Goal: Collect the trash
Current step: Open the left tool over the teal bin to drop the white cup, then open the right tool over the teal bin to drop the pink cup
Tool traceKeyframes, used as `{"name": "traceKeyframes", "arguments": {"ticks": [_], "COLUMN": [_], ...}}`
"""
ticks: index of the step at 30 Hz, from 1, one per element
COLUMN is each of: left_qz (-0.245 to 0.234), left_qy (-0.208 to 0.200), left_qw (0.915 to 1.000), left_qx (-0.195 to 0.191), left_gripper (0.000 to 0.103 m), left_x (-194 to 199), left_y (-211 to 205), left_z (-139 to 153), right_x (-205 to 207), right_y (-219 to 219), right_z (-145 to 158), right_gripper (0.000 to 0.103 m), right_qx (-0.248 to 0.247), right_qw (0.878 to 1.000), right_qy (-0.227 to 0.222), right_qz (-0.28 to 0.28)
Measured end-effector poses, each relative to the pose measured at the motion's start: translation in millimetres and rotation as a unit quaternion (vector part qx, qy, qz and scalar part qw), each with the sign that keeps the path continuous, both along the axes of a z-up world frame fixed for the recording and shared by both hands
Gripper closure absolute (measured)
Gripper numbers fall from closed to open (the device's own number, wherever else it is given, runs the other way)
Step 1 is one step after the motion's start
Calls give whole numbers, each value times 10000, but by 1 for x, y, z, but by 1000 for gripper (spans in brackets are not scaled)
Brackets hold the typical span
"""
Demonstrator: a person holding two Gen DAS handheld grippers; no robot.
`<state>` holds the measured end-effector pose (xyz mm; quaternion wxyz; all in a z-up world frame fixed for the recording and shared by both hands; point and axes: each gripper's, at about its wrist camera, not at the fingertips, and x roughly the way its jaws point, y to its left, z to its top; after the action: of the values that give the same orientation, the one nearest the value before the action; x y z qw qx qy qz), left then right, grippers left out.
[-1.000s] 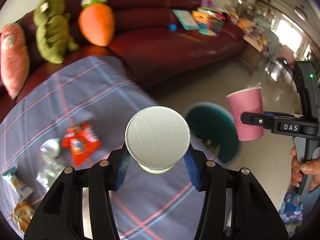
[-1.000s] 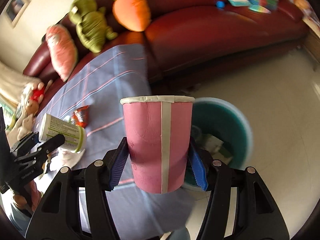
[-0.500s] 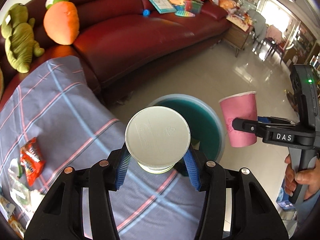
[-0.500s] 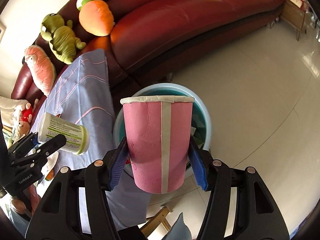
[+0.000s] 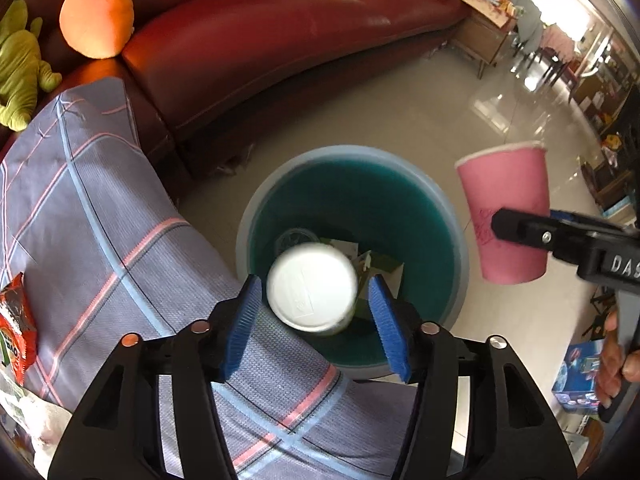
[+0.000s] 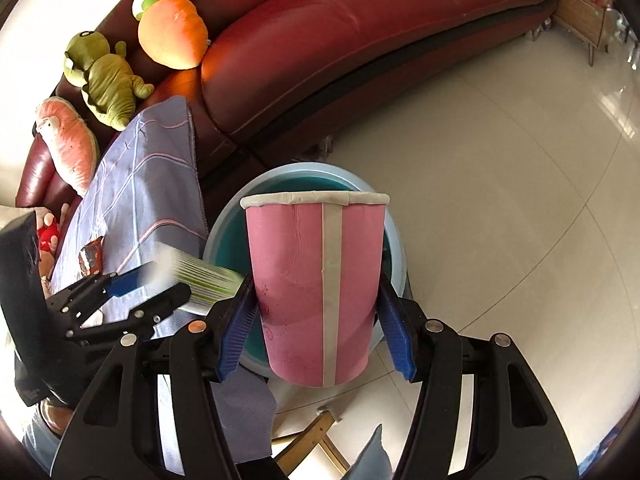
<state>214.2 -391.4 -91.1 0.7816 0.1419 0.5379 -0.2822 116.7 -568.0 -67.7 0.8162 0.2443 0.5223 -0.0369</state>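
My left gripper has just been opening, pads clear of the white tub, which is dropping blurred over the bin. My right gripper is clamping the pink cup above the bin's rim. Released there, the cup could clip the rim and bounce onto the floor.

My left wrist camera looks steeply down into the teal bin from close above; my right one faces the same bin from its far side. Both also share the red sofa.
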Motion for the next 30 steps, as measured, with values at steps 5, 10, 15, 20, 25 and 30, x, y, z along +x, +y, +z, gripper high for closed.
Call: {"name": "traceKeyframes", "arguments": {"ticks": [5, 10, 15, 20, 25, 30], "left_qz": [-2, 86, 207, 373, 517, 612], "left_qy": [35, -43, -230, -275, -273, -304], "left_qw": [10000, 9999, 9993, 9983, 9973, 9963], "left_qx": [-14, -57, -190, -362, -448, -525], "left_gripper": [41, 31, 15, 13, 13, 12], "left_x": [1, -1, -5, -6, -8, -13], "left_y": [6, 15, 33, 53, 69, 82], "left_z": [-6, -1, 11, 21, 25, 30], "right_x": [7, 20, 39, 58, 61, 55], "right_y": [0, 5, 17, 33, 42, 43], "right_z": [-2, -5, -7, -9, -14, -16], "right_gripper": [47, 47, 45, 32, 28, 22], "right_qx": [-17, -51, -42, -73, -139, -166], "right_qw": [10000, 9999, 9996, 9990, 9983, 9979], "right_qy": [37, 85, 117, 189, 365, 509], "right_qz": [13, 103, 237, 400, 436, 353]}}
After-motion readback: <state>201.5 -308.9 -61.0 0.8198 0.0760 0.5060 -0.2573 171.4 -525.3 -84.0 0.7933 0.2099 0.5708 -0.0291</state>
